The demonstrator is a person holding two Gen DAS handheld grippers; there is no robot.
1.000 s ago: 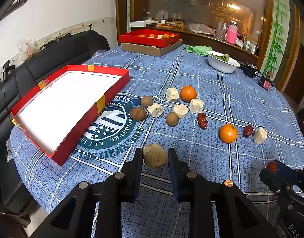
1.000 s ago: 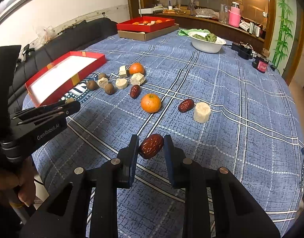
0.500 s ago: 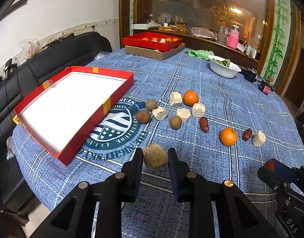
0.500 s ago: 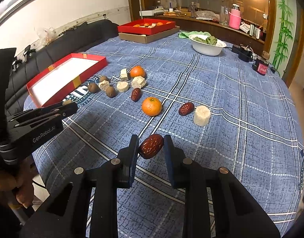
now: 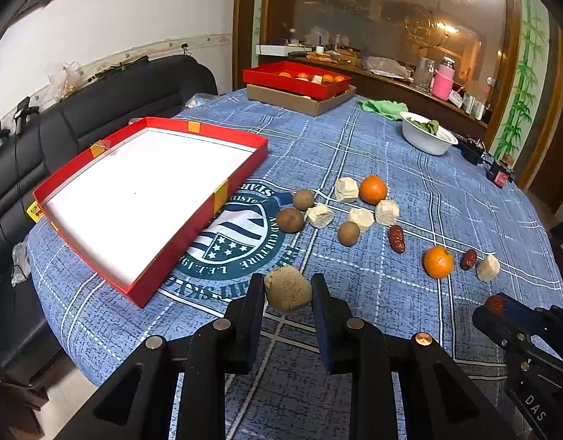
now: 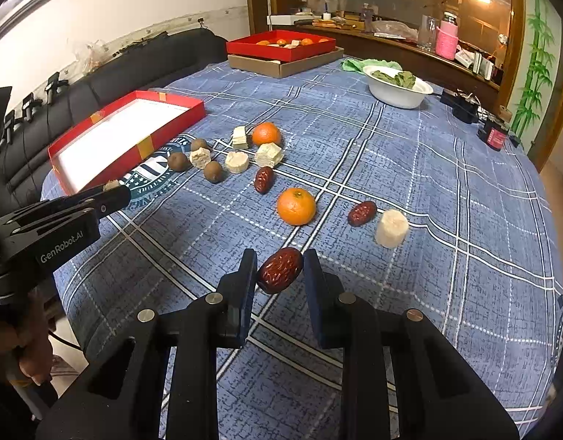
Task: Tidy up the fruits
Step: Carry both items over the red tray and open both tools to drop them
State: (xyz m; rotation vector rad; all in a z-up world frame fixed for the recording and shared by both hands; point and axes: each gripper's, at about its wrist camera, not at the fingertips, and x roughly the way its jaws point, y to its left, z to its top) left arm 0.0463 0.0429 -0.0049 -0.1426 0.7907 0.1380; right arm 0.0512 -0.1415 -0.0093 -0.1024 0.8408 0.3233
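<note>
Gripping is shown on both sides: the left gripper (image 5: pixel 288 288) is closed on a round tan fruit (image 5: pixel 288 289), the right gripper (image 6: pixel 279 270) on a wrinkled red date (image 6: pixel 280 270), each held clear above the bench (image 6: pixel 446 190). The tan fruit is judged light, rough-skinned and fairly firm, best pinched across its widest middle. The date is judged light, soft and slightly glossy, so it is better taken across its short waist with modest pressure. Both grippers are pitched steeply downward toward the cloth. The empty red tray (image 5: pixel 222 187) lies to the left, near the remaining scattered fruit.
</note>
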